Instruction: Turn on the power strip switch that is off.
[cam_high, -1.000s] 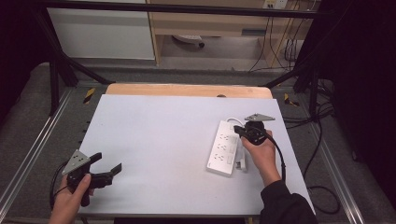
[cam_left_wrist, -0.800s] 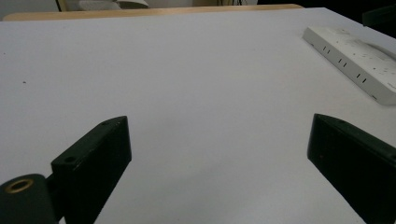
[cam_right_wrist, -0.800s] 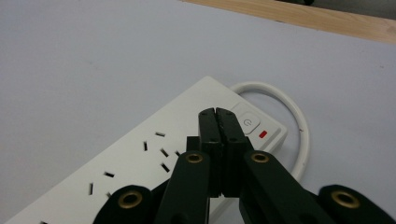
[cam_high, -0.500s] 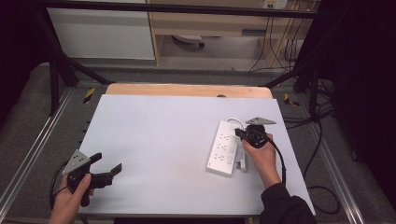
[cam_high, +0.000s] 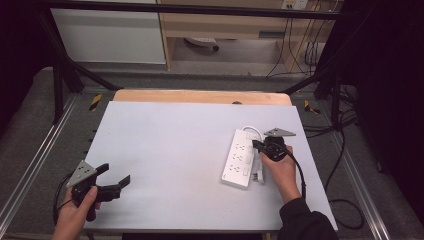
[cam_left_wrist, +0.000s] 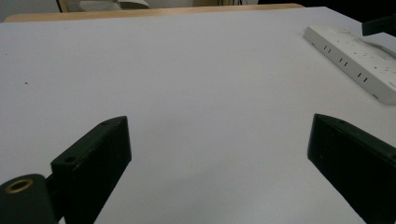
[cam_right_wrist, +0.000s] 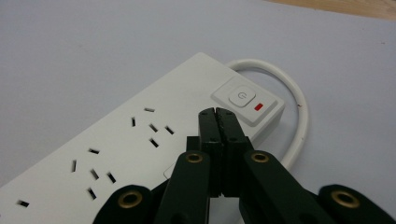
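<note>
A white power strip (cam_high: 240, 157) lies on the right part of the white table (cam_high: 170, 145), its cord (cam_high: 252, 131) looping at the far end. My right gripper (cam_high: 256, 145) is shut with nothing between its jaws. Its tips (cam_right_wrist: 216, 112) hover over the strip (cam_right_wrist: 116, 154), just short of the power button (cam_right_wrist: 241, 97) with a red mark beside it. My left gripper (cam_high: 116, 175) is held open near the front left corner, low over bare table, jaws wide apart (cam_left_wrist: 219, 122). The strip (cam_left_wrist: 355, 60) lies far off at the upper right of the left gripper view.
A wooden strip (cam_high: 200, 96) runs along the table's far edge. Metal frame rails (cam_high: 45, 150) flank both sides. Black cables (cam_high: 340, 150) trail on the floor to the right. The white cord (cam_right_wrist: 299, 121) curves round the strip's button end.
My right gripper has shifted slightly toward the near edge along the strip's button end, still shut. The left gripper has stayed where it was.
</note>
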